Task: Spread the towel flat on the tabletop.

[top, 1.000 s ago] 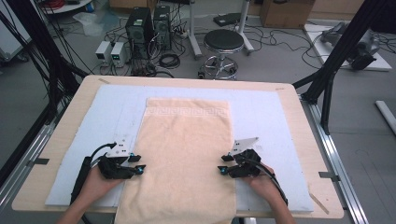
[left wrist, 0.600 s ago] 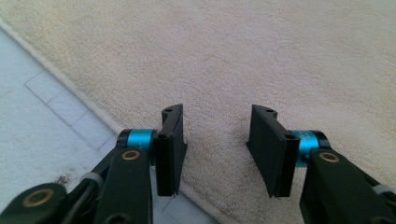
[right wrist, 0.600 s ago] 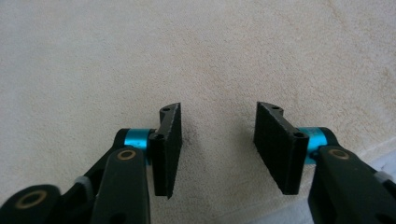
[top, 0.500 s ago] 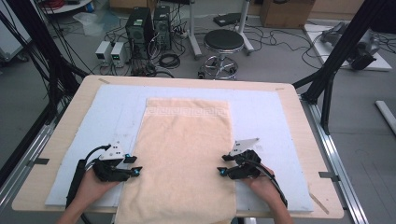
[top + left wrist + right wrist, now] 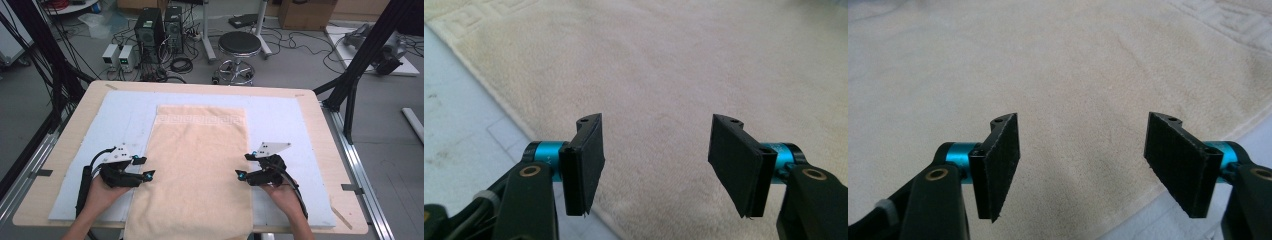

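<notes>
The left gripper (image 5: 656, 162) hangs over the beige towel (image 5: 674, 75), its jaws just opening, nothing between them. The towel's edge runs diagonally across the pale blue mat (image 5: 459, 130).

Two black handheld grippers, left gripper (image 5: 144, 169) and right gripper (image 5: 246, 166): flat black jaws, teal collars, brass screws, grey three-cornered plates, black cables.

The towel (image 5: 200, 170) is cut off by the bottom edge of the high view, as are both forearms. The far floor clutter at the top is too small to tell.
</notes>
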Action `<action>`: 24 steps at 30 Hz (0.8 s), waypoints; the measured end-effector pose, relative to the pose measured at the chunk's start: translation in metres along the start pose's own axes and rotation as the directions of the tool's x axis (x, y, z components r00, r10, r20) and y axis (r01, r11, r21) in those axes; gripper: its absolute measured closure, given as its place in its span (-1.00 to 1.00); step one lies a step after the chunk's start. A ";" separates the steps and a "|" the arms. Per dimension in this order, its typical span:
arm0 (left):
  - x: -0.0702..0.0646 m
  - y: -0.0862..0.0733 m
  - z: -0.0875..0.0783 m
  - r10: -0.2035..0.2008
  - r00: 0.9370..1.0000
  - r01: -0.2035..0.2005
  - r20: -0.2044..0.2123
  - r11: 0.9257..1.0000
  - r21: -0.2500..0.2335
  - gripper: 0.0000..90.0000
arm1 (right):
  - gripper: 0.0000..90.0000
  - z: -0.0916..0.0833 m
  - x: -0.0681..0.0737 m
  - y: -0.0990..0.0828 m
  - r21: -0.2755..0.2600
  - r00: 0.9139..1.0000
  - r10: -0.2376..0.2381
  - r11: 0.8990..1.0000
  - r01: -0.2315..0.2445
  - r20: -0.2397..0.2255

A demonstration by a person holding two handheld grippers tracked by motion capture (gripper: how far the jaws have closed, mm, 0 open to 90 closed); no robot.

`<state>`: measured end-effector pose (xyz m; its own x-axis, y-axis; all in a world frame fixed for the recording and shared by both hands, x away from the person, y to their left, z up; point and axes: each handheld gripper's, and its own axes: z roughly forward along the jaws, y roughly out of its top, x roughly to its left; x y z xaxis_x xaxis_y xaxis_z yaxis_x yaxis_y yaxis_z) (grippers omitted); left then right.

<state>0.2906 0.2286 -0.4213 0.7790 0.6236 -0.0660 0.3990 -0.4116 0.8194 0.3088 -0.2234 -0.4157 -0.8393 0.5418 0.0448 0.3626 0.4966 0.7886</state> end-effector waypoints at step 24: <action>0.006 0.004 0.003 -0.045 0.999 0.044 -0.010 0.999 -0.014 -0.67 | -0.53 -0.003 0.004 0.010 -0.041 0.999 -0.006 0.999 0.008 0.050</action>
<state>0.2978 0.2289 -0.4202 0.7557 0.6478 -0.0970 0.4262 -0.3739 0.8237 0.3078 -0.2185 -0.4059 -0.8204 0.5717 0.0094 0.3390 0.4730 0.8132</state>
